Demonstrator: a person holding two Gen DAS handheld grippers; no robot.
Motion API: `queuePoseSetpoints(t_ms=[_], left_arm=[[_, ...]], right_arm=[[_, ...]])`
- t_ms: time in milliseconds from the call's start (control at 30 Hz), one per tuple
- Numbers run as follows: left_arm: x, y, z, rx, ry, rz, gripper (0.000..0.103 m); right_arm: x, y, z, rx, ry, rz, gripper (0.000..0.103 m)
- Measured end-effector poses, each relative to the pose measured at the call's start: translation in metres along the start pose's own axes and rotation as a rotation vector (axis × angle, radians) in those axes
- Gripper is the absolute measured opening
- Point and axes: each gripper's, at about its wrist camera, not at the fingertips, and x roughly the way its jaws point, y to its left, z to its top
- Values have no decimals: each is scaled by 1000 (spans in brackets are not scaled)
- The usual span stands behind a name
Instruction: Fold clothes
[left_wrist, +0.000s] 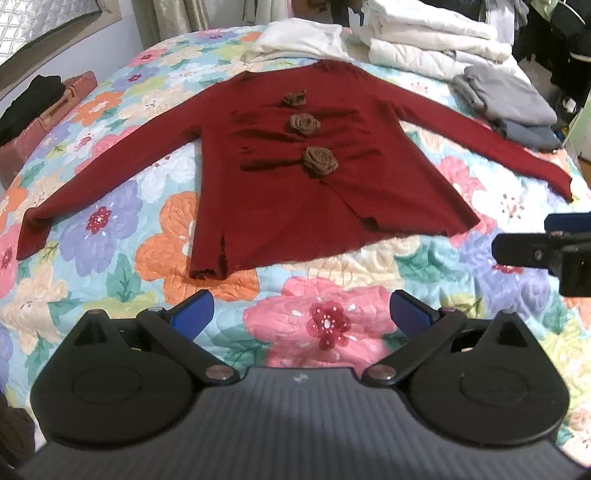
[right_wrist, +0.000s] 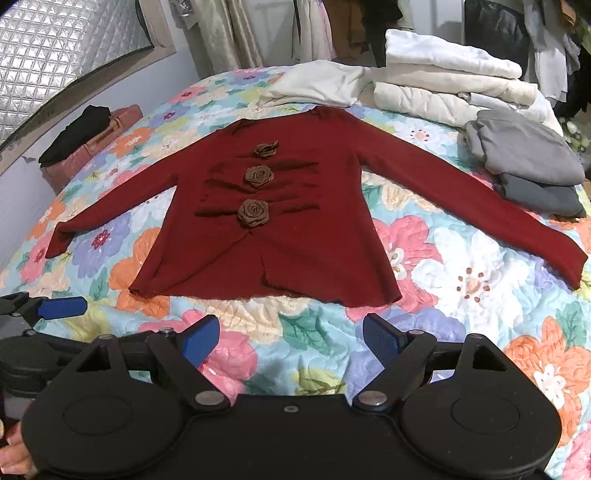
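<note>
A dark red long-sleeved top (left_wrist: 295, 192) with three brown fabric roses (left_wrist: 320, 161) lies flat, front up, on the floral quilt (left_wrist: 325, 317), both sleeves spread out. It also shows in the right wrist view (right_wrist: 280, 236). My left gripper (left_wrist: 301, 314) is open and empty, hovering just short of the hem. My right gripper (right_wrist: 291, 341) is open and empty, near the hem's right half. The right gripper shows at the right edge of the left wrist view (left_wrist: 543, 247), and the left gripper at the left edge of the right wrist view (right_wrist: 55, 308).
Folded white and cream clothes (right_wrist: 443, 81) are stacked at the far side of the bed. Folded grey clothes (right_wrist: 524, 158) lie at the far right, near the right sleeve. A reddish box with a black garment (right_wrist: 85, 144) sits at the far left.
</note>
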Motion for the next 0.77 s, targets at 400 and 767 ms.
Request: queuePoseSetpoints(t_ms=[400,767], left_arm=[[3,3,-1,-5,3,20,103],[9,4,-2,8,8,38,103]], right_arm=[[2,8,-1,-8,11,15,88],[3,8,0,-2,14,21,88]])
